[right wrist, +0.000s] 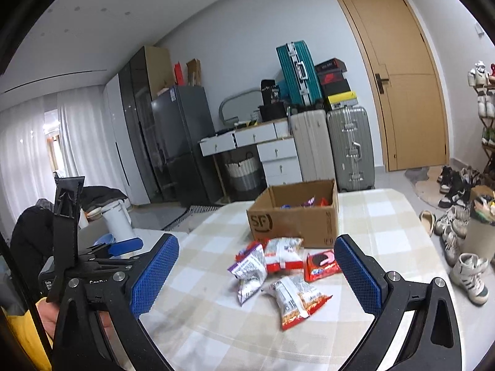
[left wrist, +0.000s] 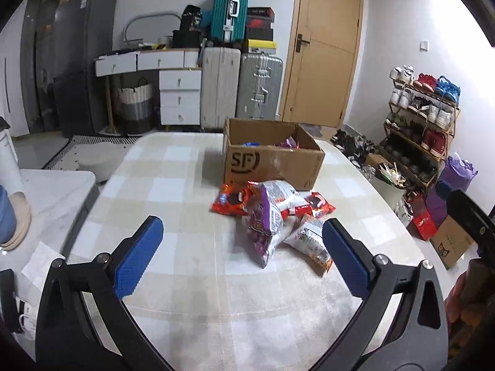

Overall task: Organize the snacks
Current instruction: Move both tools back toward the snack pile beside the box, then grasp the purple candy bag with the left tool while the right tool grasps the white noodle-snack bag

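A checked surface (left wrist: pixel 185 185) carries an open cardboard box (left wrist: pixel 272 160) on its far side, with a few snacks lying inside it. Just in front of the box lies a loose cluster of snack packs: a red cookie pack (right wrist: pixel 321 262), a red-and-white bag (right wrist: pixel 283 255) beside it, a purple bag (right wrist: pixel 249 273) to the left, and a white bag with an orange end (right wrist: pixel 294 300) nearest the viewer. In the left wrist view, a second red cookie pack (left wrist: pixel 230 201) shows at the left of the pile, partly under the purple bag. The left tool (left wrist: pixel 243 255) hangs above the near side of the surface with its blue pads spread wide apart, nothing between them. The right tool (right wrist: pixel 256 272) is likewise wide apart and holds nothing, the packs lying beyond its pads. Suitcases (left wrist: pixel 241 89), a drawer unit (left wrist: pixel 181 95) and a wooden door (left wrist: pixel 328 46) stand along the far wall.
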Tool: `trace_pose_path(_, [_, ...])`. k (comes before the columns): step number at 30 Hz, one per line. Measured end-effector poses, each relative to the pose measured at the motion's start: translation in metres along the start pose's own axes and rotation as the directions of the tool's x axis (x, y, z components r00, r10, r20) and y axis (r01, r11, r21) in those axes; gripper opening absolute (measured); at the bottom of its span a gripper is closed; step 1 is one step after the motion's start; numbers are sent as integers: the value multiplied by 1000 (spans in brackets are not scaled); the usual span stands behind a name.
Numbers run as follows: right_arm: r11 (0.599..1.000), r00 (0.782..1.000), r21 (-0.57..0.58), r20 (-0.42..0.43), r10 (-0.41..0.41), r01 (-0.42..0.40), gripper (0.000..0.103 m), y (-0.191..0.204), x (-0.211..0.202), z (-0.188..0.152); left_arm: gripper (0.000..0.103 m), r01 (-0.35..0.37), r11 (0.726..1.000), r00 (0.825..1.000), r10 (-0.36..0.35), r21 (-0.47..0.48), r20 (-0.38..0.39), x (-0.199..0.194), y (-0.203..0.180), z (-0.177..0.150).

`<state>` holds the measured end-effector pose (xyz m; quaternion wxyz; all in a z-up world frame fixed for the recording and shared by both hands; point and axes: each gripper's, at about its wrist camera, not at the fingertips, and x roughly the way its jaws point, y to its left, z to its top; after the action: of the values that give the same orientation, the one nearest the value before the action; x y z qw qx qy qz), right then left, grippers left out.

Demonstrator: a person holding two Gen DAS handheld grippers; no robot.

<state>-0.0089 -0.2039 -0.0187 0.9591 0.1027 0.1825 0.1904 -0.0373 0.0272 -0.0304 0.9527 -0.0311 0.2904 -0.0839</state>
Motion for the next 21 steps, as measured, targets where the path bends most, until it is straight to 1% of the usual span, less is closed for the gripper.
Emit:
trace_pose_path(8, [1000, 994, 17, -109, -3, 5, 102, -19, 43, -18, 103, 8, 1000, 996, -8, 8, -87, 72, -6, 1])
trace_pose_path(12, [1000, 984, 31, -178, -1, 6, 102, -32, 67, -28, 103, 11, 1000, 991, -9, 16, -137, 105, -7, -3])
trace_pose_path(17, [1000, 961, 27, -277, 7, 1, 102, -44, 105, -37, 103, 16, 1000, 982, -12, 20, -191, 147, -6, -4])
trace_pose_path(18, [1000, 955, 29, -296, 13, -4, 100, -46, 114, -38, 103, 16, 1000, 980, -12, 22, -197, 153, -6, -4])
trace_pose_path(20, [999, 939, 30, -344, 25, -16, 94, -50, 135, -43, 103, 21, 999, 975, -15, 24, -220, 171, -7, -4])
trace_pose_path(21, [999, 927, 31, -375, 31, -21, 87, -53, 147, -47, 103, 22, 999, 973, -16, 23, -231, 178, -7, -5])
